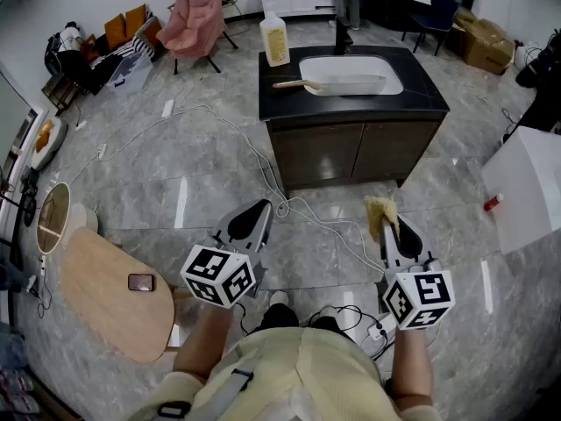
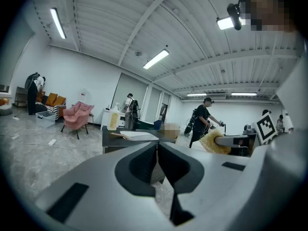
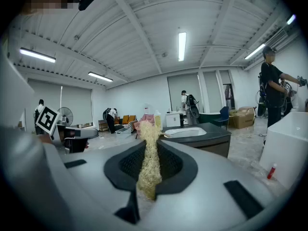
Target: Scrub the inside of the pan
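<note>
A white pan [image 1: 351, 83] with a wooden handle [image 1: 289, 84] lies in the pale basin of a dark counter [image 1: 351, 103], well ahead of me across the floor. It also shows small in the left gripper view as the pan [image 2: 138, 135], and the basin [image 3: 185, 132] appears in the right gripper view. My right gripper [image 1: 384, 228] is shut on a yellow fibrous scrub pad [image 1: 379, 209], which stands up between the jaws as the pad [image 3: 149, 150]. My left gripper [image 1: 254, 213] is shut with nothing in it, its jaws meeting [image 2: 157, 150]. Both are held level, far from the counter.
A bottle of yellow liquid [image 1: 275, 40] stands on the counter's left corner. White cables [image 1: 289, 207] trail over the floor between me and the counter. An oval wooden table [image 1: 105, 296] with a phone [image 1: 140, 281] is at my left, a white box [image 1: 526, 191] at my right.
</note>
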